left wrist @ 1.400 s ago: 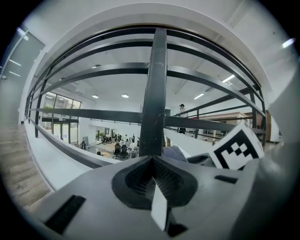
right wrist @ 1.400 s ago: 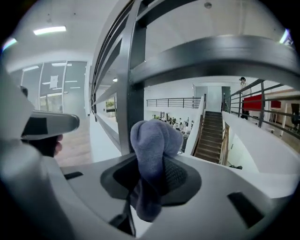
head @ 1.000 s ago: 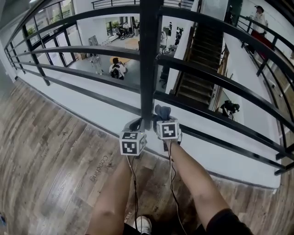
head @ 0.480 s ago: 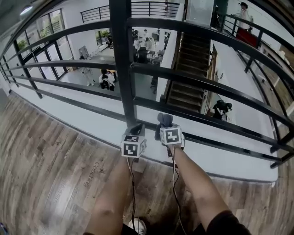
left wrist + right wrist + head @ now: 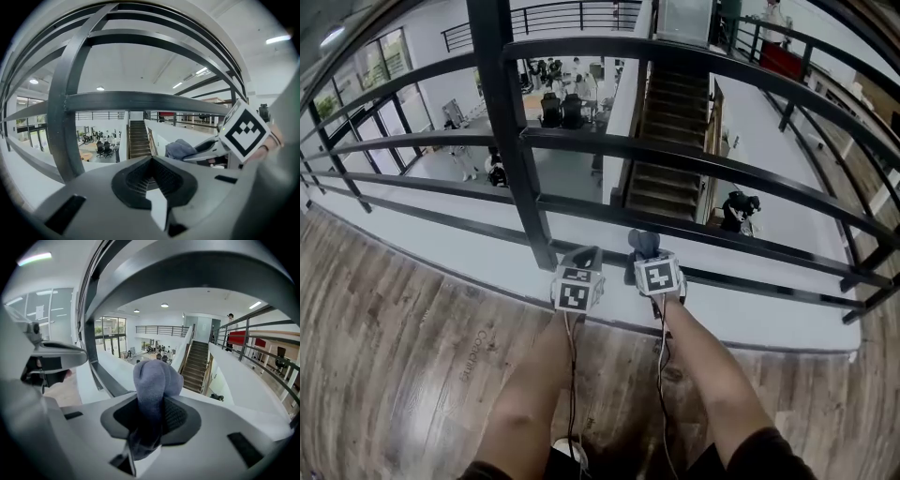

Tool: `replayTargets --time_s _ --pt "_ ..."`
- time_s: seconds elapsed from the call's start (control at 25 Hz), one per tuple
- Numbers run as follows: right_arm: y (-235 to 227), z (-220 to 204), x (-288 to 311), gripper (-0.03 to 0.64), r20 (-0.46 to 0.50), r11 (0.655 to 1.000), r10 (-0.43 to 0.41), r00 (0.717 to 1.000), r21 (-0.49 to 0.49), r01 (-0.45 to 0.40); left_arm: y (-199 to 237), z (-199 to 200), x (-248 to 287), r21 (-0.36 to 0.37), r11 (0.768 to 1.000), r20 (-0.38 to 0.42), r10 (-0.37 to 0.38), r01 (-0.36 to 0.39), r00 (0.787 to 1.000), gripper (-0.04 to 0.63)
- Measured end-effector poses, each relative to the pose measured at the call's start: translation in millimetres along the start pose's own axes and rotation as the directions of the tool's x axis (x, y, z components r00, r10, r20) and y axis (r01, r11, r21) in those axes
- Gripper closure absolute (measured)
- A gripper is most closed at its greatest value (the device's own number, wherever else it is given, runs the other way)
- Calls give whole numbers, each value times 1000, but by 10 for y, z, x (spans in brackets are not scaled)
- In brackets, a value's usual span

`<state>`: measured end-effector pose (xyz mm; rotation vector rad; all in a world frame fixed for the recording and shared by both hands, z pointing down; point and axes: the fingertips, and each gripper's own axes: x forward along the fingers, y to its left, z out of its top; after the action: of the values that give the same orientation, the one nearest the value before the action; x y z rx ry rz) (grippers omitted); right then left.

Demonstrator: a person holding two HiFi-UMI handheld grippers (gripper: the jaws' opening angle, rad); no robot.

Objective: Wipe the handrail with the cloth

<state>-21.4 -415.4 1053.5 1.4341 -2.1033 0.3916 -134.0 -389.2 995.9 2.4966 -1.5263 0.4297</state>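
1. Saw the right tool [image 5: 150,420] shut tight on a grey cloth [image 5: 157,380].
2. Saw the cloth bunched up and poking out past the jaws in a round lump.
3. Saw the left tool [image 5: 152,176] with its jaws closed together and nothing between them.
4. From the head view, found both tools side by side, close together, the left tool [image 5: 586,253] just beside the right tool [image 5: 645,255].
5. Found the cloth [image 5: 640,241] up against a low bar of the black handrail [image 5: 675,161], a little to the right of the upright post [image 5: 508,141].
6. Could not tell if the cloth touched the bar.
7. Saw a bare arm behind each tool, left arm [image 5: 534,394] and right arm [image 5: 712,384].
8. Saw a wooden floor [image 5: 394,356] under the arms and a white ledge [image 5: 487,253] under the handrail.
9. Past the bars, saw dark stairs [image 5: 661,141] going down to a big room below.
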Motion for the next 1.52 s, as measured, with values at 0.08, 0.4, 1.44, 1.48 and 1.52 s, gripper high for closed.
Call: replayTargets --time_s 0.08,0.4,1.44,1.48,1.52 --pt "-187 -39 -79 502 5 1000 -21 1000 5 21 -119 54 67 -7 1000 2 -7 7 1000 597" --pt "-969 -333 -498 502 23 994 -104 994 27 103 -903 258 368 22 996 -8 -91 91 996 597" --pt "-3393 -1482 -1798 502 14 975 -201 980 103 198 -3793 675 1113 21 927 39 -374 374 926 597" --pt "-3513 -1527 -1860 502 10 973 -206 979 106 203 -3931 676 1146 18 926 35 -378 377 925 597" --pt "-3642 -1579 -1929 502 8 971 -213 977 108 211 -4083 666 1182 20 923 27 -384 383 923 597"
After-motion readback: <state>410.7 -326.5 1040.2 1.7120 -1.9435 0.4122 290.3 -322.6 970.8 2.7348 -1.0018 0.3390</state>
